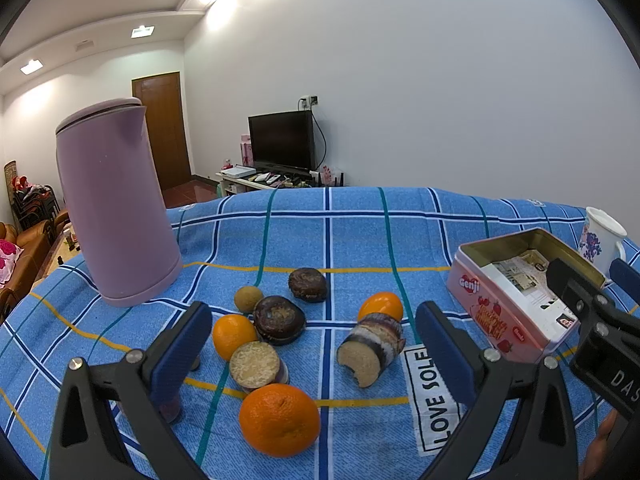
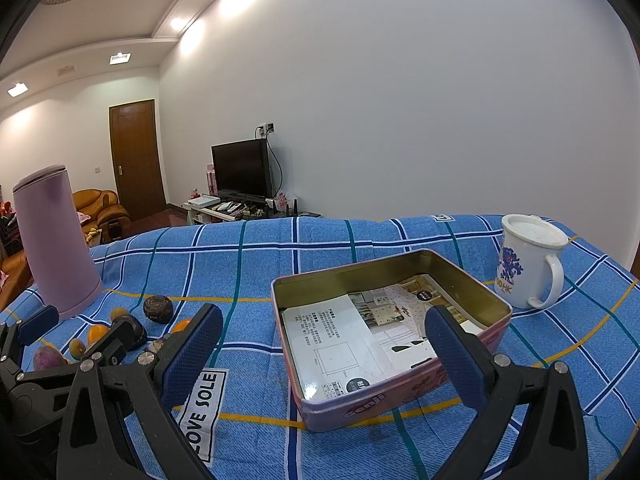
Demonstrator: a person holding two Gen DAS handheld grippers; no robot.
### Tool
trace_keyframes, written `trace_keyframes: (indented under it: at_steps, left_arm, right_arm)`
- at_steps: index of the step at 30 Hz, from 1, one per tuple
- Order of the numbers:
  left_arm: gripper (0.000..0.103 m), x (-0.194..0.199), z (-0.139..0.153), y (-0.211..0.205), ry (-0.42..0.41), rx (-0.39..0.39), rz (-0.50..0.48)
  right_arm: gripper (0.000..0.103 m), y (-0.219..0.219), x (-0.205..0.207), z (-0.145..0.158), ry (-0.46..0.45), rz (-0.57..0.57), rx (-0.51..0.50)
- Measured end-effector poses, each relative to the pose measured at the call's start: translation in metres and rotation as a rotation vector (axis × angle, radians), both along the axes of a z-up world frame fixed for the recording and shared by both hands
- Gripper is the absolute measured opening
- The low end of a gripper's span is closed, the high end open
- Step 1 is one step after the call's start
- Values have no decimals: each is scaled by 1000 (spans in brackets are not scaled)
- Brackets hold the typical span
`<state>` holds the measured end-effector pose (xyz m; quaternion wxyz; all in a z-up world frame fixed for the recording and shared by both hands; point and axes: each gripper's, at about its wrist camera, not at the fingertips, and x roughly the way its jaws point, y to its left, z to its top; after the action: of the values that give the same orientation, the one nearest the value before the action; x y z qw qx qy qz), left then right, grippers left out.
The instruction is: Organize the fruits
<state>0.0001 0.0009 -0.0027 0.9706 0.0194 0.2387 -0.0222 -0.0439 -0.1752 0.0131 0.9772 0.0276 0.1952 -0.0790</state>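
Several fruits lie on the blue checked cloth in the left wrist view: a big orange (image 1: 279,419) nearest, two smaller oranges (image 1: 233,335) (image 1: 380,306), two dark round passion fruits (image 1: 279,319) (image 1: 307,283), a small brown fruit (image 1: 248,299) and two cut purple-skinned pieces (image 1: 256,366) (image 1: 370,346). My left gripper (image 1: 312,344) is open and empty, its jaws wide around the fruit group, above the cloth. An open pink tin (image 2: 384,332) holds paper leaflets. My right gripper (image 2: 324,344) is open and empty in front of the tin.
A tall lilac kettle (image 1: 114,204) stands at the left behind the fruits. A white mug with a blue print (image 2: 528,264) stands right of the tin. A "LOVE SOLE" label (image 1: 434,396) is sewn on the cloth. The table's far edge lies behind them.
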Motion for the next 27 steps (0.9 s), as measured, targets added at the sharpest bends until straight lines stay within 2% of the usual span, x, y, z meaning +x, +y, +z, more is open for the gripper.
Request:
trace_keyframes:
  at_steps: [13, 27]
  left_arm:
    - [103, 0, 0, 1, 1, -3, -1]
    - [103, -10, -2, 13, 27, -11, 21]
  right_arm:
    - [102, 2, -1, 1, -4, 14, -2]
    - [102, 13, -7, 5, -26, 98, -7]
